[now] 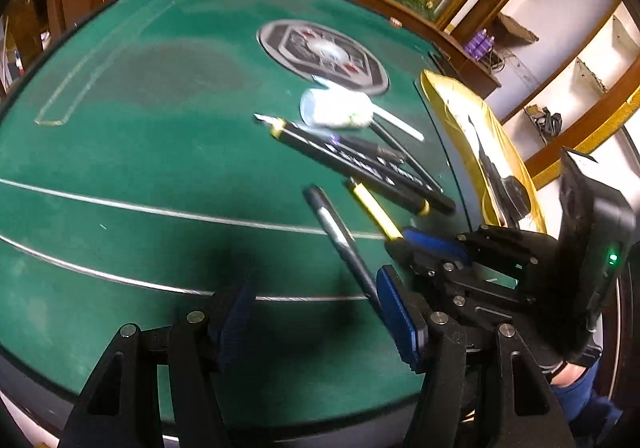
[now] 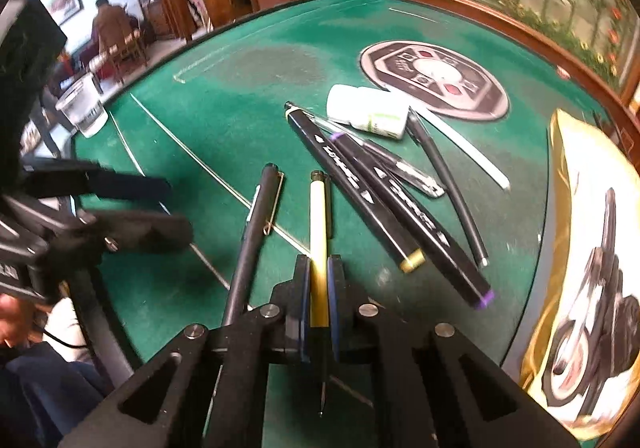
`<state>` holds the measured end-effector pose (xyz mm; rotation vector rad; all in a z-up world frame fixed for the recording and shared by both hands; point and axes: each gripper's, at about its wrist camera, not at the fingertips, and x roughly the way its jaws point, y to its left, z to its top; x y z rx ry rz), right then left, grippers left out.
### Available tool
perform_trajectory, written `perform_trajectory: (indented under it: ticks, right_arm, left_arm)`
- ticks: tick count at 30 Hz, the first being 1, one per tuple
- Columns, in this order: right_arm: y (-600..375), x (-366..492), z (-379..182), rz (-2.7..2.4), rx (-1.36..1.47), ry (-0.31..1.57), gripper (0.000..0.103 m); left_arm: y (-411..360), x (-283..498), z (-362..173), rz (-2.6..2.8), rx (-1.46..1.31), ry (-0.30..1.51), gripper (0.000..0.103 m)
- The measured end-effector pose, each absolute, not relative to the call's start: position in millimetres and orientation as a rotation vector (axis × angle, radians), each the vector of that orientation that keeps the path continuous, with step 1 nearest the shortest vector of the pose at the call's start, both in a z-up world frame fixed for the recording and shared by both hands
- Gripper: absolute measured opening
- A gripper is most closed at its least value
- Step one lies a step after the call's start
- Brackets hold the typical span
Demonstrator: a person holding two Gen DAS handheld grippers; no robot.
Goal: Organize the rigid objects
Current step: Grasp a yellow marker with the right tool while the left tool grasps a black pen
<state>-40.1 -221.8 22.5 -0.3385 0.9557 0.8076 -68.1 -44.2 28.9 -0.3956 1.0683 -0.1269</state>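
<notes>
Your right gripper (image 2: 319, 290) has its jaws clamped on the slim yellow plastic pen (image 2: 319, 232), lying near you on the green felt desk (image 2: 224, 115). It looks light, stiff and slick, so hold it mid-barrel. Your left gripper (image 1: 316, 318) hangs half open and empty beside the dark grey pen (image 1: 340, 236).

The white bottle (image 1: 335, 108) was smeared by blur in the left wrist view — its label unreadable. The left tool (image 2: 160, 207) was blurred too. The gold bag (image 2: 592, 288) ran off the picture's edge — its print cut short.
</notes>
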Motion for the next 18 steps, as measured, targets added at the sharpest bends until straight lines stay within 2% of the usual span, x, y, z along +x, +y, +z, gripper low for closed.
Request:
perform_trajectory:
  ticks: [10, 11, 12, 13, 15, 17, 18]
  right_arm:
    - [-259.6, -30.4, 32.6, 0.802, -0.194, 0.924, 0.008]
    - [-261.9, -30.0, 33.3, 0.804, -0.186, 0.922, 0.008]
    - [-264.1, -29.9, 33.6, 0.809, -0.178, 0.921, 0.008]
    - [-265.6, -30.0, 33.6, 0.812, -0.172, 0.921, 0.008]
    - [-268.4, -29.4, 32.9, 0.819, -0.156, 0.923, 0.008]
    - [-270.6, -28.5, 32.9, 0.821, -0.146, 0.922, 0.008]
    - [-271.2, -28.3, 33.2, 0.821, -0.141, 0.921, 0.008]
  left_arm:
    - [-87.4, -43.5, 22.0, -0.029, -0.230, 1.101, 0.065]
    - [-89.1, -43.5, 21.9, -0.022, -0.212, 1.095, 0.060]
    - [-91.8, -43.8, 21.7, 0.000, -0.168, 1.084, 0.045]
    - [-92.7, -44.2, 21.5, 0.020, -0.123, 1.080, 0.040]
    - [-89.4, -45.4, 21.1, 0.029, -0.091, 1.074, 0.022]
    - [-82.6, -47.2, 21.0, 0.028, -0.073, 1.076, 0.012]
    - [-76.4, -47.7, 20.9, 0.034, -0.073, 1.077, 0.011]
